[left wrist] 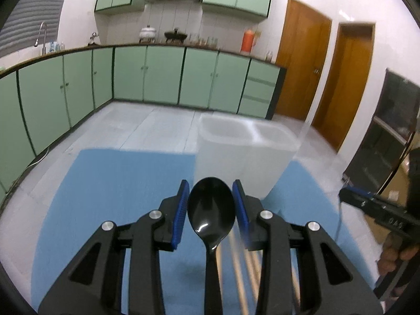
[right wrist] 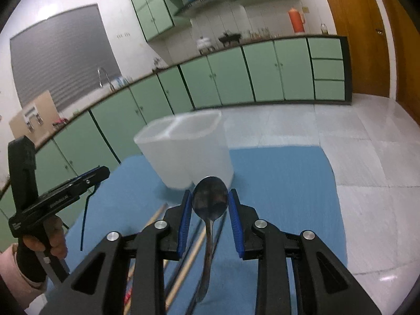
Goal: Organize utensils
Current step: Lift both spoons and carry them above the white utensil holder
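My left gripper [left wrist: 211, 183] is shut on a black plastic spoon [left wrist: 211, 210]; the blue pads press the sides of its bowl and the handle hangs down toward the camera. My right gripper [right wrist: 210, 192] is shut on a metal spoon [right wrist: 210, 202] in the same way, bowl up between the pads. Both spoons hang above a blue mat [left wrist: 118, 183]. Just beyond each gripper stands a translucent white holder [left wrist: 236, 155] with two compartments, seen in the right wrist view as the holder [right wrist: 189, 152]. From the right, the black spoon's handle [right wrist: 85, 220] dangles under the left gripper.
Wooden chopsticks [right wrist: 183, 267] and other thin utensils lie on the blue mat [right wrist: 283, 183] under the grippers, blurred as chopsticks [left wrist: 240, 275] in the left view. A hand [right wrist: 52, 239] grips the left tool's handle. Green kitchen cabinets [left wrist: 157, 73] and wooden doors [left wrist: 302, 65] stand far behind.
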`<state>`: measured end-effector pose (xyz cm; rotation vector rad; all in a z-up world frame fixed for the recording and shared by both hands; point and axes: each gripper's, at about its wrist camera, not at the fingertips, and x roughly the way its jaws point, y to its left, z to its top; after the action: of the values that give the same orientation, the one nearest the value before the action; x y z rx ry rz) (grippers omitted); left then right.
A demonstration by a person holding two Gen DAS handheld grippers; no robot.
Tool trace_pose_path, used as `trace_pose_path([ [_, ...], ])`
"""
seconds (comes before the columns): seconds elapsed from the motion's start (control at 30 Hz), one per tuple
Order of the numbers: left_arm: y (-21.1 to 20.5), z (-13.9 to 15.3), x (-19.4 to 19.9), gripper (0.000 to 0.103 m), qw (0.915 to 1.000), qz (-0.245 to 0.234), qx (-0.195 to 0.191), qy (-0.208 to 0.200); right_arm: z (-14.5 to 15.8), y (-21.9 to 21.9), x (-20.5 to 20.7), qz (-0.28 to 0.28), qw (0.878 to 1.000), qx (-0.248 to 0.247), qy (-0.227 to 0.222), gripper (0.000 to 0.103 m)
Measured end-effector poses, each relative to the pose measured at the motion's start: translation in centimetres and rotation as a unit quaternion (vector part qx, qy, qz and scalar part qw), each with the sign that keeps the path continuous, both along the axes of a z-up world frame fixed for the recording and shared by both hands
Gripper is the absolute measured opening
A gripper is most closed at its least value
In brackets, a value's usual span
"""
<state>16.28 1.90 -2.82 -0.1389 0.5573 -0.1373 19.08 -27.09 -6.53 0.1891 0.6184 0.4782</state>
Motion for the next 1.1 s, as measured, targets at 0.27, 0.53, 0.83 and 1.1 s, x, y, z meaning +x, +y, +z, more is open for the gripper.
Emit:
trace_pose_path([
  [0.27, -1.5, 3.8, 2.1, 0.033, 0.9967, -0.011, -0.031, -0.074, 4.6, -0.2, 1.1, 0.007, 0.998, 0.018, -0.054, 0.028],
  [0.53, -3.1, 7.3, 7.1, 0.033, 0.9893, -0.005, -0.037, -0.141, 9.9, 0.6, 4.9, 0.001, 0.993, 0.024, -0.115, 0.028],
  [0.83, -4.6, 7.9, 13.0, 0.033, 0.986, 0.008, -0.033, -0.163, 11.4, 2.6, 10.9, -0.012, 0.992, 0.02, -0.127, 0.028],
  [1.1, -5.3, 6.2, 16.2, 0.033, 0.9874, 0.012, -0.03, -0.155, 9.4, 4.7, 15.0, -0.035, 0.99, -0.012, -0.136, 0.028],
])
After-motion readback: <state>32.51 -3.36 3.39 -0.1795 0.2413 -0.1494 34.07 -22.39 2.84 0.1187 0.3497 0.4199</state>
